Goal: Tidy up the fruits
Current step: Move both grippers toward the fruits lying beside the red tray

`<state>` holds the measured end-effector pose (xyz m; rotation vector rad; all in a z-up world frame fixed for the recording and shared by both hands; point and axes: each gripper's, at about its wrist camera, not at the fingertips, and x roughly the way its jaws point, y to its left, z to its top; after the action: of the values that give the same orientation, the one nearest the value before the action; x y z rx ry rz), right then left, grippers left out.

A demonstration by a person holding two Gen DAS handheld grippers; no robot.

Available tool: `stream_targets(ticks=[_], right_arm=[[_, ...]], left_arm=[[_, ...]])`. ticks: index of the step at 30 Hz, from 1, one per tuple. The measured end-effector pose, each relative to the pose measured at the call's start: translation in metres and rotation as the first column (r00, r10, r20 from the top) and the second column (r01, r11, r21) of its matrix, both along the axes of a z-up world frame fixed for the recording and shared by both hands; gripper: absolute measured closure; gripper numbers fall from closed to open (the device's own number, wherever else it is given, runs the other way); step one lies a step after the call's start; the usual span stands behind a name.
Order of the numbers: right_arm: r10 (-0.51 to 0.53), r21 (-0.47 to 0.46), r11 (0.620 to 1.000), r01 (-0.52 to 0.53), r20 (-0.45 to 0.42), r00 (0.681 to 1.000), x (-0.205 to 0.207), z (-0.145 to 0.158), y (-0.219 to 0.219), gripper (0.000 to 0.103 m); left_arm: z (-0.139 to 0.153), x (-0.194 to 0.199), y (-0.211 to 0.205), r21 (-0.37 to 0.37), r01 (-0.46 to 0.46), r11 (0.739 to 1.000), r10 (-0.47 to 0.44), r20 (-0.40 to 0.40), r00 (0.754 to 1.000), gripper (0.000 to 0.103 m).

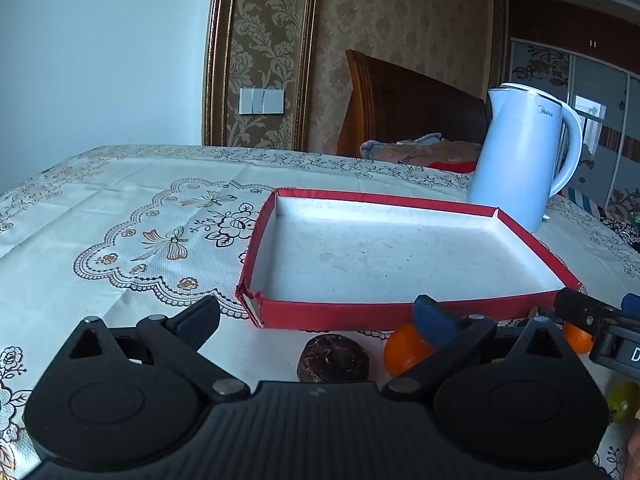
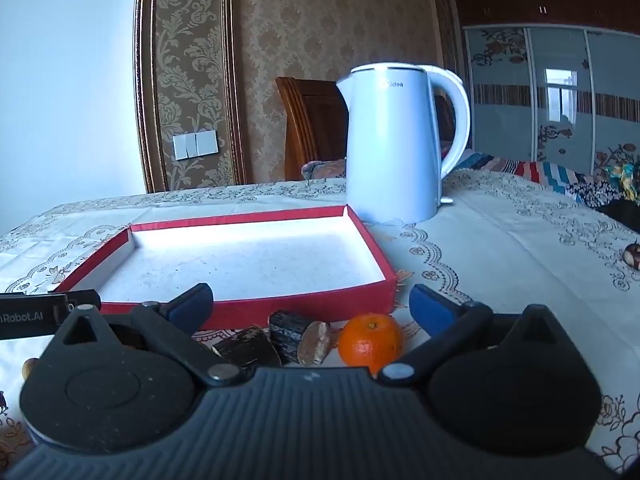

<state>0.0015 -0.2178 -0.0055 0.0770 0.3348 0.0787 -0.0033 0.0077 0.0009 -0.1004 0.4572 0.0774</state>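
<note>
Orange mandarin on cloth; shallow red box behind, empty

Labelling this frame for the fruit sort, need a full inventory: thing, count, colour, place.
tray: 1, red walls, white floor, nothing in it, mid-table
oranges: 2 seen, orange, table, near side of tray
dark cut pieces: about 3, brown-black, beside one orange
dark round fruit: 1, brown, before tray
green fruit: 1, partly cut off at frame edge
kettle: 1, white, behind tray
tablecloth: 1, cream, floral
chair: 1, brown wood, behind table
left gripper: black, blue pads, open
right gripper: same, open
</note>
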Motion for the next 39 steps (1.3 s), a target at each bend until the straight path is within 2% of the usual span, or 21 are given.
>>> stream_targets(ticks=[5,8,9,10,19,22,27,31,35,37,39], right_arm=[[0.009,0.031,0.999,-0.009,-0.011,1.000,-0.009,0.003,-0.003,0.000],[0.001,0.054,0.999,0.001,-0.029,1.000,0.014,-0.002,-0.008,0.000],[0.001,0.037,0.999,0.000,-0.009,1.000,0.006,-0.002,-0.009,0.000],[-0.003,0.061,0.998,0.004,-0.020,1.000,0.001,0.002,-0.004,0.000],[-0.013,0.087,0.996,0.013,-0.002,1.000,0.000,0.001,-0.008,0.000],[-0.004,0.070,0.998,0.006,-0.029,1.000,0.003,0.001,-0.006,0.000],[-0.011,0.118,0.993,0.010,0.010,1.000,-0.003,0.001,-0.016,0.000],[-0.010,0.097,0.995,0.006,0.033,0.999,-0.012,0.004,-0.025,0.000],[0.021,0.016,1.000,-0.021,0.035,0.999,-0.019,0.007,-0.032,0.000],[0.016,-0.021,1.000,-0.015,0.066,0.998,-0.023,0.006,-0.036,0.000],[0.015,-0.027,1.000,-0.013,0.059,0.998,-0.025,0.005,-0.040,0.000]], left_arm=[[-0.001,0.000,-0.004,0.017,0.010,1.000,-0.010,0.005,1.000,0.000],[-0.002,0.002,-0.008,0.035,0.032,0.999,-0.032,-0.014,0.999,0.000],[-0.003,0.002,-0.009,0.039,0.036,0.999,-0.035,-0.016,0.999,0.000],[-0.003,0.002,-0.009,0.040,0.041,0.998,-0.041,-0.017,0.999,0.000],[-0.004,0.003,-0.013,0.046,0.073,0.996,-0.071,-0.028,0.997,0.000],[-0.005,0.003,-0.013,0.047,0.066,0.997,-0.065,-0.031,0.997,0.000],[-0.001,-0.002,-0.009,0.043,0.042,0.998,-0.042,0.000,0.999,0.000],[0.002,-0.009,-0.003,0.021,0.067,0.998,-0.067,0.021,0.998,0.000],[0.001,-0.019,-0.004,0.062,0.073,0.995,-0.075,0.031,0.997,0.000],[0.001,-0.021,-0.004,0.066,0.081,0.995,-0.084,0.037,0.996,0.000],[0.000,-0.020,-0.003,0.063,0.077,0.995,-0.080,0.032,0.996,0.000]])
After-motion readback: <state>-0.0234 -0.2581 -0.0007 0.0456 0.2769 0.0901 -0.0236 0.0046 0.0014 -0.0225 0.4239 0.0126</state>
